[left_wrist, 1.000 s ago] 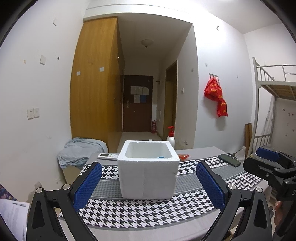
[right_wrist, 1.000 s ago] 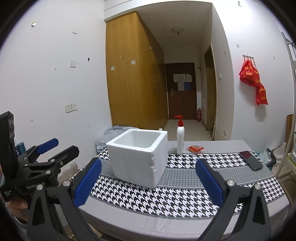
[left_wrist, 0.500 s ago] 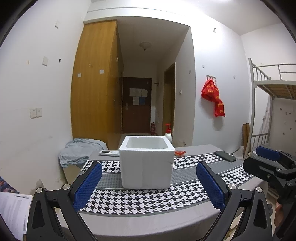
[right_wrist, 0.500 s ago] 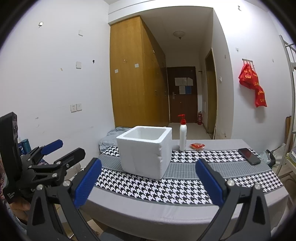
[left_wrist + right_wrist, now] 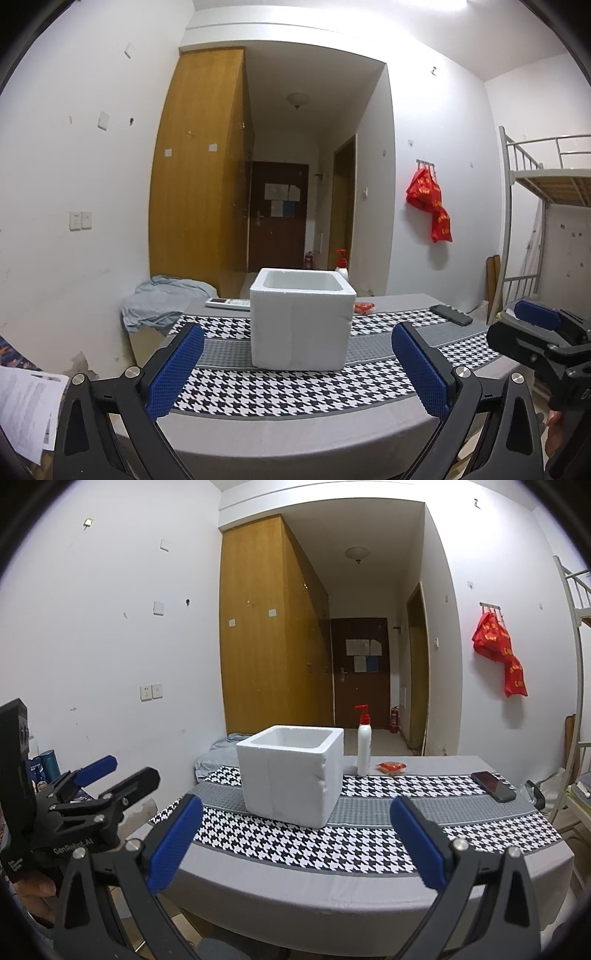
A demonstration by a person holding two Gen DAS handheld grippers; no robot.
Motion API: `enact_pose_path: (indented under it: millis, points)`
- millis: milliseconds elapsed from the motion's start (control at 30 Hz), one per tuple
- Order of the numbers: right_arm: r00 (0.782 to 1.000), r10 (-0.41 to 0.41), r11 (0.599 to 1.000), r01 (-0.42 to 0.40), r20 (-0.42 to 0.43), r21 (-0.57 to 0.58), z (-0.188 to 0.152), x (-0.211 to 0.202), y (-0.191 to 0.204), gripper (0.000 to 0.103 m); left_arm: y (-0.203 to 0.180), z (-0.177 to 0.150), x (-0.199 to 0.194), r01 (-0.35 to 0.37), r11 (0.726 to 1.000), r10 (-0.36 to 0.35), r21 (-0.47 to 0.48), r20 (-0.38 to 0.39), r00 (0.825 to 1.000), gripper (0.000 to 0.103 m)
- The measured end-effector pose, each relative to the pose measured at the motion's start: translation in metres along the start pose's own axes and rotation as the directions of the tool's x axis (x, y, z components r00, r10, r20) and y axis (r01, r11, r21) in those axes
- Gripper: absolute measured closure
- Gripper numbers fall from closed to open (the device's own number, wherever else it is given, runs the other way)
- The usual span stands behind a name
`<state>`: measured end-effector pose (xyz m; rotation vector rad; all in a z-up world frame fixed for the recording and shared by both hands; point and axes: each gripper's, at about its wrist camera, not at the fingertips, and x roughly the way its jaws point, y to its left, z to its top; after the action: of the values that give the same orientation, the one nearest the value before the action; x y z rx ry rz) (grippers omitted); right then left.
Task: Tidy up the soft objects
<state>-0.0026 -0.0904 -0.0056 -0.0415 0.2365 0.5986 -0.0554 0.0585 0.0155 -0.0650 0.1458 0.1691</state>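
A white foam box point(image 5: 301, 321) point(image 5: 291, 775) stands open-topped on the houndstooth cloth point(image 5: 280, 387) of the table. From this low angle its inside is hidden. My left gripper point(image 5: 296, 332) is open and empty, held short of the table's near edge and facing the box. My right gripper point(image 5: 296, 805) is also open and empty, short of the same edge and a little to the right. Each gripper shows at the side of the other's view: the right gripper point(image 5: 535, 332) and the left gripper point(image 5: 110, 779).
Behind the box stand a white pump bottle point(image 5: 364, 746) and a red packet point(image 5: 391, 767). A black phone point(image 5: 493, 781) lies at the right, a remote point(image 5: 229, 303) at the back left. Crumpled blue-grey fabric point(image 5: 159, 301) lies beyond the table's left end. A bunk bed point(image 5: 546, 184) stands right.
Both grippers have drawn back from the table and dropped lower. The box now looks smaller and farther off, and its inside has gone out of sight.
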Motion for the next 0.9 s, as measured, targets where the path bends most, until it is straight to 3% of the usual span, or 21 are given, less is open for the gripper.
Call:
enact_pose_path:
  millis: [900]
  points:
    - [0.999,-0.045,0.999,0.045,-0.007,0.027,-0.037,-0.018,0.004,0.001,0.005,-0.03,-0.026,-0.044,0.999,0.043,0.019,0.044,0.998,0.001]
